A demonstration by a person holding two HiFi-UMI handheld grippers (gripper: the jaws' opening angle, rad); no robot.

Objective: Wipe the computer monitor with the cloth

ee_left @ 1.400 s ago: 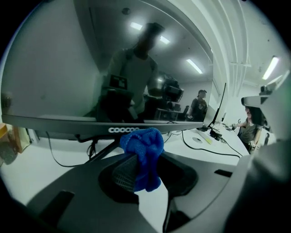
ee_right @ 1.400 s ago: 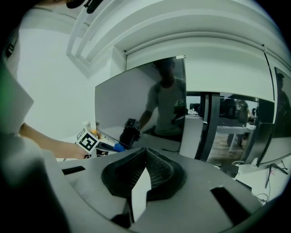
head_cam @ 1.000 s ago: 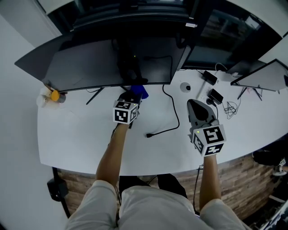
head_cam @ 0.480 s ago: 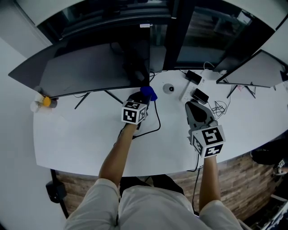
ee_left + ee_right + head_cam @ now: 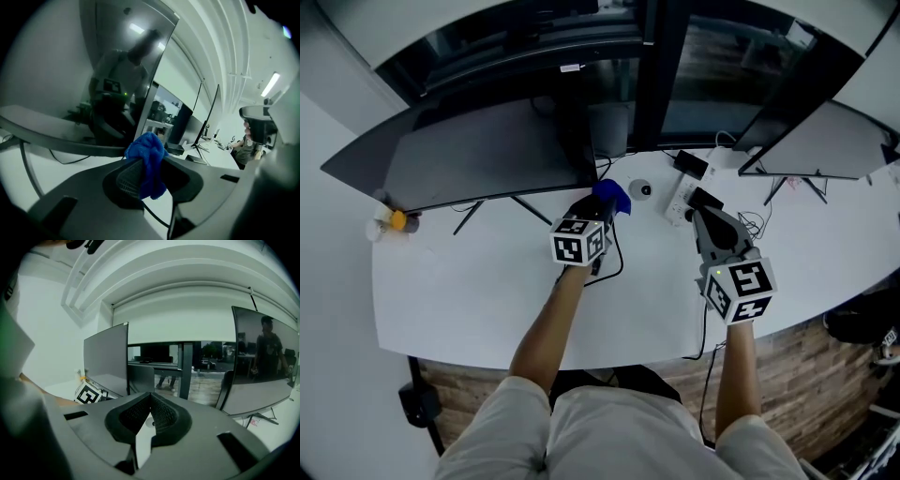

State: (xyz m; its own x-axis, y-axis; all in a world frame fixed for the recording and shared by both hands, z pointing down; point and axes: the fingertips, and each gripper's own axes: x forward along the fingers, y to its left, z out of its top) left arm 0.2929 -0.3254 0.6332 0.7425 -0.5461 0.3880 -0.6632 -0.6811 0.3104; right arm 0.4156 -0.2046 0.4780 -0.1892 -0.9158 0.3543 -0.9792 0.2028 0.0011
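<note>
Blue cloth (image 5: 146, 161) is bunched in my left gripper (image 5: 140, 169), jaws clamped tight on it. It sits just beside the lower right corner of the monitor (image 5: 478, 150); can't tell if it touches the screen. My right gripper (image 5: 150, 401) has its jaws pressed together with nothing between them, held well right of the monitor, above the white desk (image 5: 459, 286).

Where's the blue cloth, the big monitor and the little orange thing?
cloth (image 5: 147, 161), left gripper view, its bunched middle, pinched in the claw.
monitor (image 5: 478, 155), head view, middle of its dark screen.
orange thing (image 5: 397, 218), head view, its orange top.
</note>
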